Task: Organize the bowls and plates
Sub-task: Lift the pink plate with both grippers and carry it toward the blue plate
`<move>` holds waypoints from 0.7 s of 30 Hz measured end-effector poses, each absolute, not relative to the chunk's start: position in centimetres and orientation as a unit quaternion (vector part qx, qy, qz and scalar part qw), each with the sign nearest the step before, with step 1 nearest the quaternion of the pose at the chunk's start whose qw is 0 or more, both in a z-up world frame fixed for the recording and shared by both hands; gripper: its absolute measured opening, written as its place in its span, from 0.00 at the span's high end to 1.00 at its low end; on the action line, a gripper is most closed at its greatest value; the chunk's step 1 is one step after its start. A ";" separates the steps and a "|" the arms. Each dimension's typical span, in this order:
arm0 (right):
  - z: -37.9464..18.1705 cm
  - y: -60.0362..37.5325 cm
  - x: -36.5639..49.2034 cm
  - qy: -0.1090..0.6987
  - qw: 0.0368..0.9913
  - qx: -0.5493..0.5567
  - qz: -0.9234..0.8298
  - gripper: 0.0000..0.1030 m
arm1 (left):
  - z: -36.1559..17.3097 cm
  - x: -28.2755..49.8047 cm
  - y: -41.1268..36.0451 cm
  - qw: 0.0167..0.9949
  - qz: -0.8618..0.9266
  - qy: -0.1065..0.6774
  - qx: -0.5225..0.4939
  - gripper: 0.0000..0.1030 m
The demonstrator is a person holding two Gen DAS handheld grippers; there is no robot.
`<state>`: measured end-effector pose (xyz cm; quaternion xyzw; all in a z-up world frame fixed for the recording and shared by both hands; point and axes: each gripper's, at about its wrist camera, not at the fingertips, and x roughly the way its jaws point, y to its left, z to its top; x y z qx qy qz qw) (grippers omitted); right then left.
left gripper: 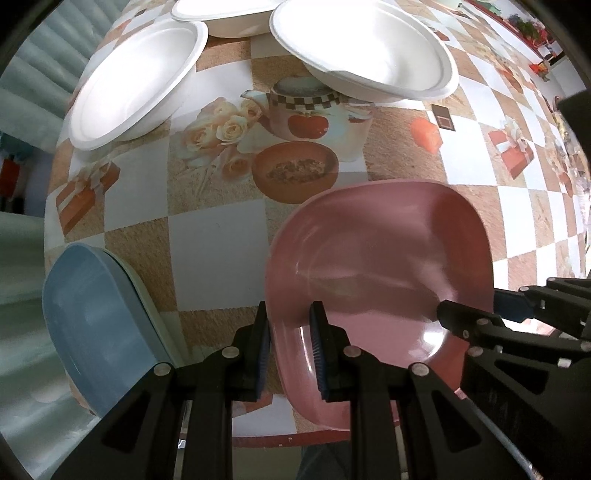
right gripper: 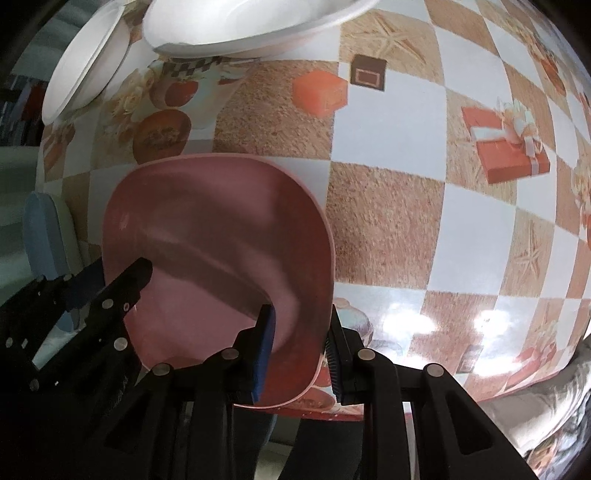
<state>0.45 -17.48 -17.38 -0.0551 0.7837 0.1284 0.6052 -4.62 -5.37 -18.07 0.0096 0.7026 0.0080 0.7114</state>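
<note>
A pink square plate [left gripper: 384,266] lies near the table's front edge; it also shows in the right wrist view [right gripper: 221,236]. My left gripper [left gripper: 290,347] straddles its left rim, jaws closed on it. My right gripper [right gripper: 301,350] straddles its right rim, one finger inside and one outside, and appears in the left wrist view [left gripper: 476,317]. A blue plate [left gripper: 92,314] sits on a pale plate at the left table edge. White paper bowls [left gripper: 136,85] [left gripper: 362,48] stand at the back.
The table [right gripper: 480,184] has a checkered printed cloth with teapot and gift pictures. A third white bowl [left gripper: 225,16] stands at the far back. The table's front edge [left gripper: 295,439] is just below the pink plate.
</note>
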 end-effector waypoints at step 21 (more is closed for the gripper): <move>-11.5 -13.6 1.4 0.757 0.631 -0.057 0.162 0.72 | -12.7 -6.0 0.2 0.745 0.040 0.666 -0.015 0.78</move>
